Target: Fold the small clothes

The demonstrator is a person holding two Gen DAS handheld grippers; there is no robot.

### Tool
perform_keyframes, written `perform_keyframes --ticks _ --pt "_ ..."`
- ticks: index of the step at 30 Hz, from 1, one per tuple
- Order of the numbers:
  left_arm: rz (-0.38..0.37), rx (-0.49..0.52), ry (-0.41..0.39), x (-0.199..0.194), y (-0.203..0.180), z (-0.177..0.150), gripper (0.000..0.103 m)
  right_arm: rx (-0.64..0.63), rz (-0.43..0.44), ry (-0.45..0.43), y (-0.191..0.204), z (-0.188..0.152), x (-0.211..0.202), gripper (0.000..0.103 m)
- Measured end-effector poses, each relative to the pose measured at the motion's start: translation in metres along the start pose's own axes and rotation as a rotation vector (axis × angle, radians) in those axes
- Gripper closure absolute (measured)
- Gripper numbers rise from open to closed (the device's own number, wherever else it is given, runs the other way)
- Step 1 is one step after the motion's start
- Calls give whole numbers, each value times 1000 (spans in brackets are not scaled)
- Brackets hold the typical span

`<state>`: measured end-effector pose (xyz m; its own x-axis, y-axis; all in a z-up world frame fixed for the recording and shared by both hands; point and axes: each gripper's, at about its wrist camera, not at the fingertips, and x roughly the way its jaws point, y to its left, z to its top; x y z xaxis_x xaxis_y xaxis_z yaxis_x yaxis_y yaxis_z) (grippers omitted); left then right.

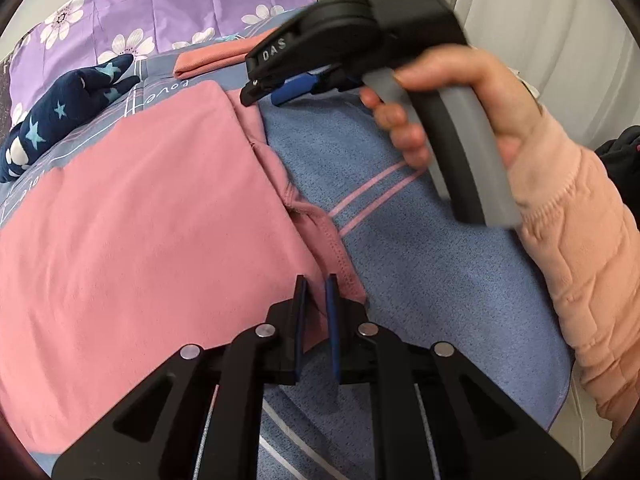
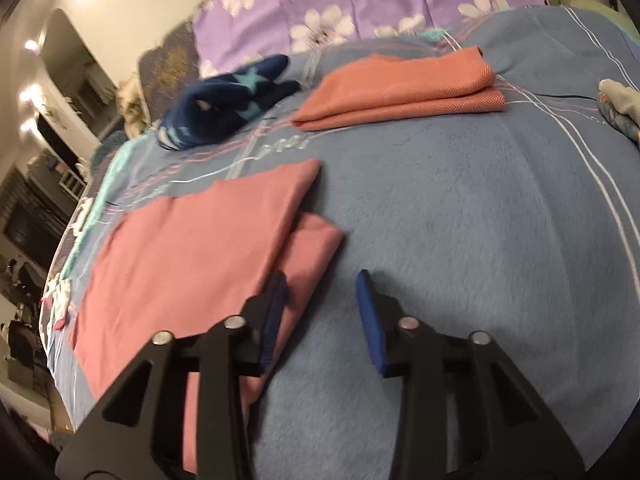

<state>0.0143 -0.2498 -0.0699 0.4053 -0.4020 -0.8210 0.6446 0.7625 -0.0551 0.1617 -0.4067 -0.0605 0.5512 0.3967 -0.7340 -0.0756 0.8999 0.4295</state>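
The wide blue fleece blanket with thin pink and white stripes point(image 2: 460, 208) is covering the bed and carrying everything. On its left part the pink knit garment point(image 1: 132, 216) is lying partly folded, one flat panel overlapping a hemmed flap along its right edge. Beyond it, a folded salmon-orange mesh cloth point(image 2: 404, 88) and a navy star-print soft item point(image 2: 228, 100) are sitting near the purple floral sheet point(image 2: 360, 4).

The left gripper point(image 1: 317, 286) is standing over the hemmed flap, fingers nearly together; whether cloth is actually pinched I cannot tell. The right gripper point(image 2: 322, 284) is hanging with fingers apart, its left finger over the garment's corner.

Risks: a shallow bite is likely slipping off the hem, or snagging the fleece beneath and dragging the fold askew.
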Motion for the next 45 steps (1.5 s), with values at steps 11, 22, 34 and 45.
perform_keyframes --ticks 11,22,34,45 --pt "-7 11 4 4 2 8 80 -5 154 -25 0 -2 10 79" --pt "-70 83 6 1 -1 7 102 -74 17 -123 14 8 12 100" --pt "2 151 4 -8 -17 -1 62 -26 28 -115 2 6 17 100" --pt "28 182 6 10 -32 5 98 0 53 -123 -3 2 15 99"
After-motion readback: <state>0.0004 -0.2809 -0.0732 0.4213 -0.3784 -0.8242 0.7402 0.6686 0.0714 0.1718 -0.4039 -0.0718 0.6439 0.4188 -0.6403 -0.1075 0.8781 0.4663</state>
